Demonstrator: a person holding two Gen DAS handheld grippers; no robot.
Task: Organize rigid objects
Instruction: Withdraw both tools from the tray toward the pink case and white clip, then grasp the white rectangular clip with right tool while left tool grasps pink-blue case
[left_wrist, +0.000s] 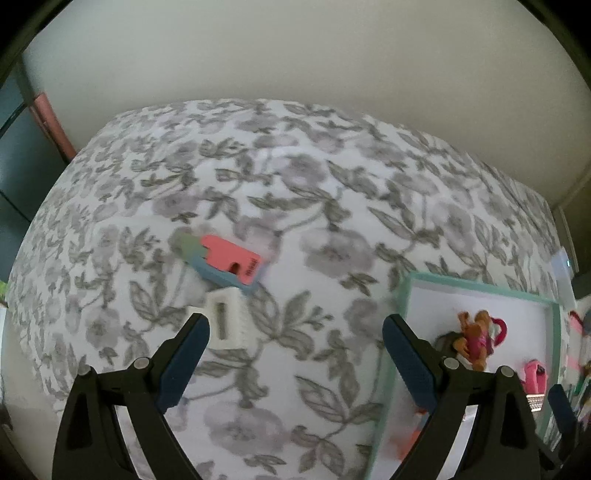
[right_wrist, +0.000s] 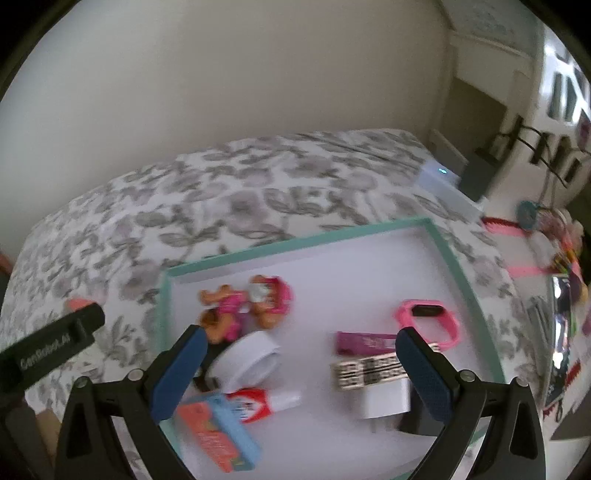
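My left gripper (left_wrist: 295, 325) is open and empty above the floral bedspread (left_wrist: 295, 184). A white ridged block (left_wrist: 225, 323) lies just beyond its left finger, and a pink and blue flat piece (left_wrist: 229, 264) lies a little farther. My right gripper (right_wrist: 301, 338) is open and empty over a teal-rimmed white tray (right_wrist: 458, 266). The tray holds a toy dog in pink (right_wrist: 236, 306), a white tape roll (right_wrist: 247, 360), a pink wristband (right_wrist: 430, 317), a purple stick (right_wrist: 364, 341), a patterned block (right_wrist: 364, 373), a white plug (right_wrist: 384, 402), a glue bottle (right_wrist: 258, 400) and an orange and blue box (right_wrist: 218, 432).
The tray shows at the right of the left wrist view (left_wrist: 406, 295). The left tool's black body (right_wrist: 51, 349) reaches in at the left of the right wrist view. A white device with a light (right_wrist: 443, 181) and pink clutter (right_wrist: 554, 236) lie past the tray. A wall stands behind the bed.
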